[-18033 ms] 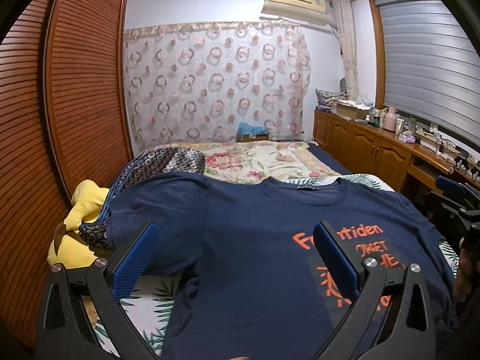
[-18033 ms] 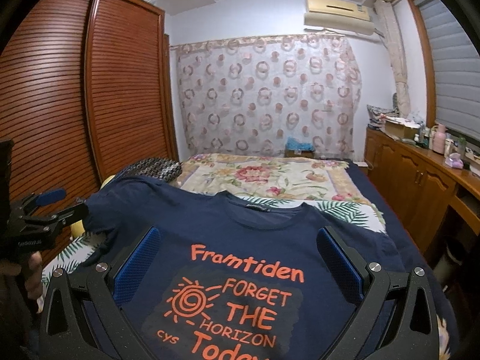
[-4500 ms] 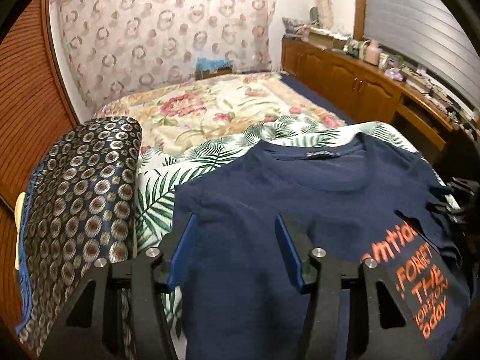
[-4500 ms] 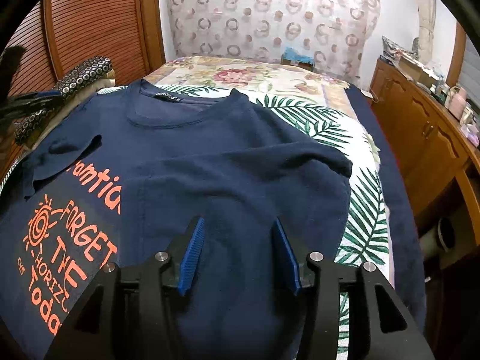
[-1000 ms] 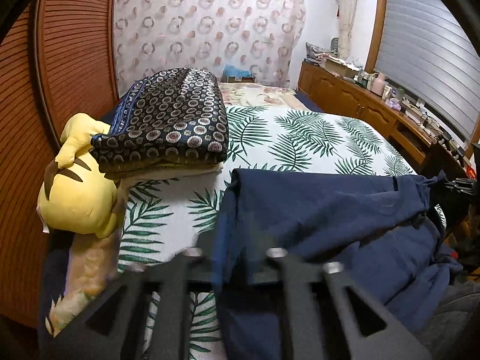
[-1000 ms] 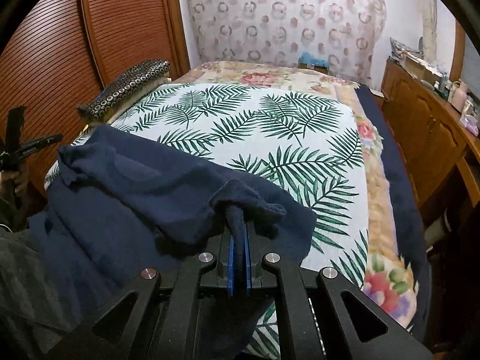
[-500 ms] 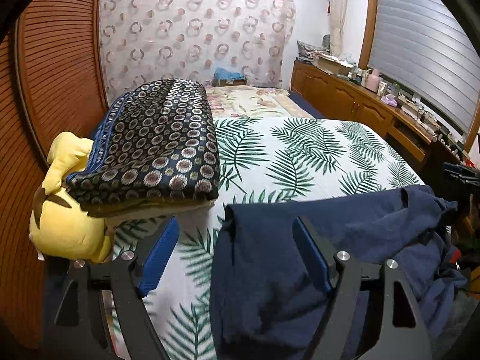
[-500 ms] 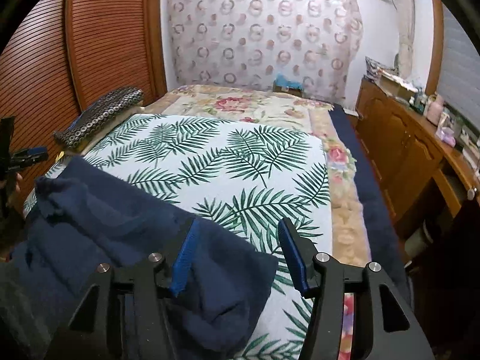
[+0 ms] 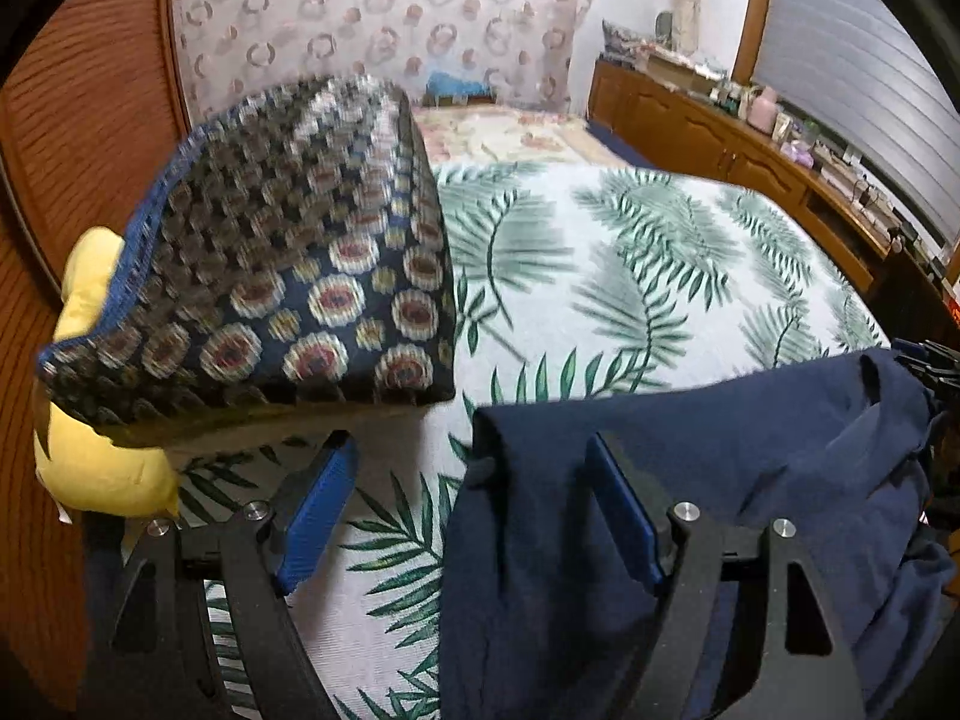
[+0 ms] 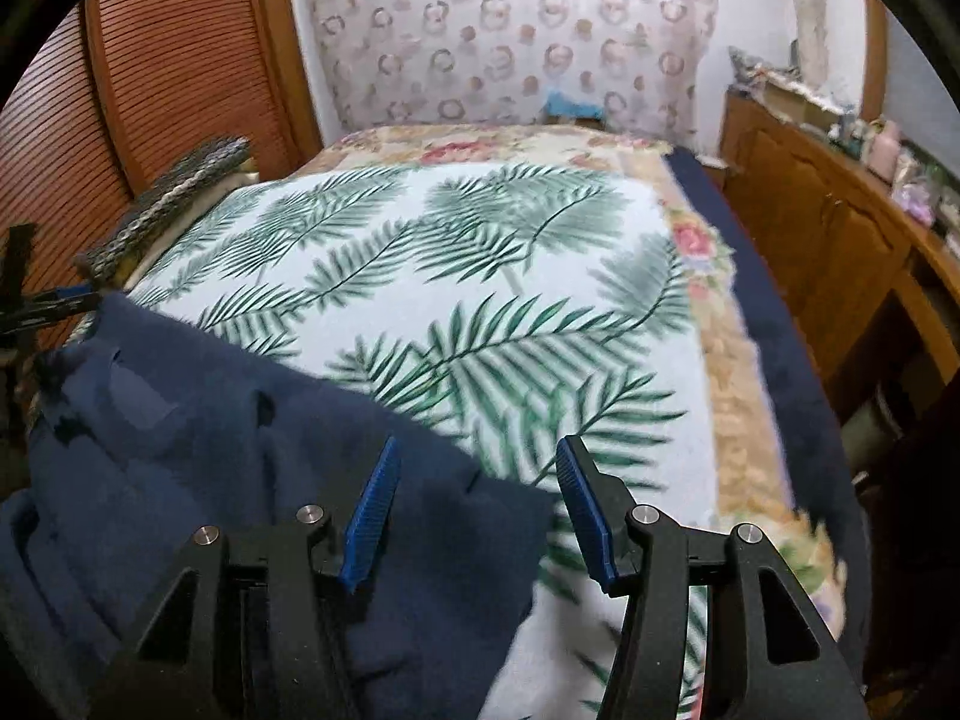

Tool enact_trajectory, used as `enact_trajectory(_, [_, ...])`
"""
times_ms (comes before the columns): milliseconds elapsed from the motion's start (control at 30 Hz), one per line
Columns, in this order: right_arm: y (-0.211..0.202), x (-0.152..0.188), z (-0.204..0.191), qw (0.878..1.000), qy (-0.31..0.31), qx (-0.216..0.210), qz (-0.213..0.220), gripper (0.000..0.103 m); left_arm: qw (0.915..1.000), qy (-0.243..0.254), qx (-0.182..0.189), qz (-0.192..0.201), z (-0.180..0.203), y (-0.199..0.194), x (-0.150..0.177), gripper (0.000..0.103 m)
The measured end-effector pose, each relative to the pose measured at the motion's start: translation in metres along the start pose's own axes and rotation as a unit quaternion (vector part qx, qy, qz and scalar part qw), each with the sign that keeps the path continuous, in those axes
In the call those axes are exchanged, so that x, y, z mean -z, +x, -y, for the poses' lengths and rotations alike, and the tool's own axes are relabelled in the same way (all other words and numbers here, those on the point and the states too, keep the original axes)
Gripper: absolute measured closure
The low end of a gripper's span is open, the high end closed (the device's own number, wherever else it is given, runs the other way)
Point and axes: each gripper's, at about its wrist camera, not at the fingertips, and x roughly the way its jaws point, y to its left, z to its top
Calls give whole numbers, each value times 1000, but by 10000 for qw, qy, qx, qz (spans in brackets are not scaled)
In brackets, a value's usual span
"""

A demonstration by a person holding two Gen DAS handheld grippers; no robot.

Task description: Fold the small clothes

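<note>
The navy T-shirt (image 9: 720, 480) lies folded into a long band across the near edge of the bed, on the palm-leaf sheet (image 9: 630, 252). My left gripper (image 9: 474, 510) is open over the shirt's left end, and its right finger lies on the cloth. In the right wrist view the shirt (image 10: 240, 450) fills the lower left. My right gripper (image 10: 477, 516) is open over the shirt's right end and holds nothing. The left gripper also shows in the right wrist view (image 10: 42, 306), at the far left edge.
A folded dark patterned blanket (image 9: 270, 264) sits on a yellow plush toy (image 9: 102, 468) at the bed's left side. A slatted wooden wardrobe (image 10: 150, 60) is on the left. Wooden cabinets (image 10: 840, 228) run along the right. A curtain (image 10: 510, 30) hangs at the back.
Both grippers were shut on the shirt's ends one second ago and have opened and let go. The shirt now rests on the bed. The left gripper has moved closer to the blanket.
</note>
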Motion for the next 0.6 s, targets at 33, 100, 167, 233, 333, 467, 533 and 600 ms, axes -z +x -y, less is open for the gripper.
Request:
enact_trajectory(33, [0,1,0,10000,-4,-68,-49,47,10000,-3,15,-50,0,3,1,24])
enact_trajectory(100, [2,3,0,9999,-26,-58,-135,47,9999,-2,60,-158,-1,10,4,24])
enact_trajectory(167, [3,4,2,9997,14,-127,-196,47,9997,-24,86,-230,-3,14,5,24])
enact_trajectory(233, [3,3,4,9997,33,-129,-189,46,9997,-18,90,-229,-3,14,4,24])
enact_trajectory(333, [6,0,7,9997,59,-116,-217,46,9996,-10,96,-266,-2,15,3,24])
enact_trajectory(467, [9,3,9,9995,41,47,-319,43,9996,49,80,-254,0,15,-2,24])
enact_trajectory(533, [10,4,9,9995,48,58,-314,42,9996,148,93,-217,2,13,-5,24])
enact_trajectory(600, [11,3,8,9994,48,58,-326,42,9990,230,302,-218,3,13,-9,33])
